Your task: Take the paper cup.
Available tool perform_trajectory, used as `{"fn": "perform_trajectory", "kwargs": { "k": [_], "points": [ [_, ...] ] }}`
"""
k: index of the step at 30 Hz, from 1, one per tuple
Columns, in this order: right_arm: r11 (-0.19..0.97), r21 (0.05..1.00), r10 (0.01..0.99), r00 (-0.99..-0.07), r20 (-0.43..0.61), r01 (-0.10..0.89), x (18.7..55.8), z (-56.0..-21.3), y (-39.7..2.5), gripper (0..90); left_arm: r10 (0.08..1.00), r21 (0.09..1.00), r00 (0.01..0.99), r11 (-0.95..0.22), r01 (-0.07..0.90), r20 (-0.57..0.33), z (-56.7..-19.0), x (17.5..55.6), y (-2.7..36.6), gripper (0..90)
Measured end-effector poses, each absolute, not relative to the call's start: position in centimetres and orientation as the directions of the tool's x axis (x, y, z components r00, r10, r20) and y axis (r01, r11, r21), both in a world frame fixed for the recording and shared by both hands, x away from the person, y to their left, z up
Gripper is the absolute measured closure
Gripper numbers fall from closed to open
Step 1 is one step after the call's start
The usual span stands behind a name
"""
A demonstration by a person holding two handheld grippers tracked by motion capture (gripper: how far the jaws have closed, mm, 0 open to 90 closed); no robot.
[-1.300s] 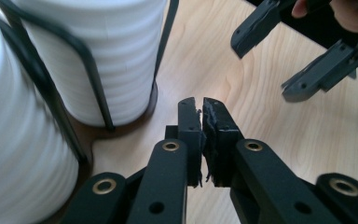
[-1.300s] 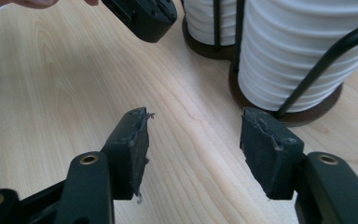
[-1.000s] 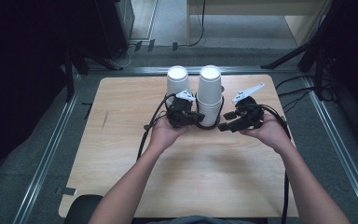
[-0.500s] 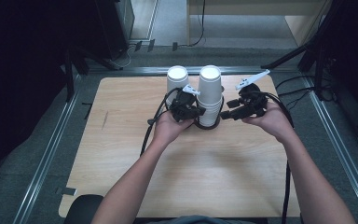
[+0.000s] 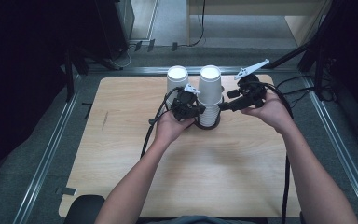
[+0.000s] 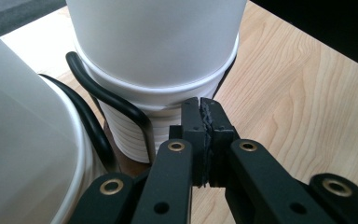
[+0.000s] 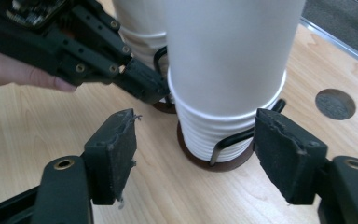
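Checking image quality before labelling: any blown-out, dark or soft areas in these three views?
High view: table evenly lit, surroundings nearly black. Left gripper view: near cup stack soft and overexposed, shut left gripper sharp. Right gripper view: top cup bright with little texture, open right gripper pads sharp.

Both forearms reach forward from the bottom of the high view, angled toward each other. The left hand-held gripper [image 5: 196,109] points right, its jaws pressed together. The right hand-held gripper [image 5: 223,106] points left, jaws spread wide apart, held slightly higher.
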State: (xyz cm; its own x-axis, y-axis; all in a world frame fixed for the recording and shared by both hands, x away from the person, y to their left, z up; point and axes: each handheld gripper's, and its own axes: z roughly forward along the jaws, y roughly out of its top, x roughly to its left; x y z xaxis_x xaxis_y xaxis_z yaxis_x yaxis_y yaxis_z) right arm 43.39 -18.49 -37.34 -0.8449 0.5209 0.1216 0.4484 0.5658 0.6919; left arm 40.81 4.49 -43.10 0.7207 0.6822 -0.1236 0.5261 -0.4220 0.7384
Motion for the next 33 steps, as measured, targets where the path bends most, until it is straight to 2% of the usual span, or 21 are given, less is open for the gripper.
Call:
{"fn": "perform_trajectory", "kwargs": {
  "k": [4,18,33],
  "points": [
    [0.586,0.683,0.509,-0.854,0.108,0.436,44.2,-36.8,-18.2,30.9,0.686,0.739,0.720,-0.429,0.519,-0.108,-43.1,40.7,4.4,89.3],
    [0.586,0.694,0.505,-0.858,0.091,0.419,46.6,-34.6,-16.1,19.4,0.694,0.739,0.712,-0.424,0.524,-0.107,-43.2,40.8,4.4,89.0],
    [0.576,0.694,0.548,-0.834,0.065,0.433,48.2,-33.7,-12.8,19.2,0.703,0.742,0.701,-0.407,0.533,-0.118,-43.5,40.8,3.9,89.2]
  ]
}}
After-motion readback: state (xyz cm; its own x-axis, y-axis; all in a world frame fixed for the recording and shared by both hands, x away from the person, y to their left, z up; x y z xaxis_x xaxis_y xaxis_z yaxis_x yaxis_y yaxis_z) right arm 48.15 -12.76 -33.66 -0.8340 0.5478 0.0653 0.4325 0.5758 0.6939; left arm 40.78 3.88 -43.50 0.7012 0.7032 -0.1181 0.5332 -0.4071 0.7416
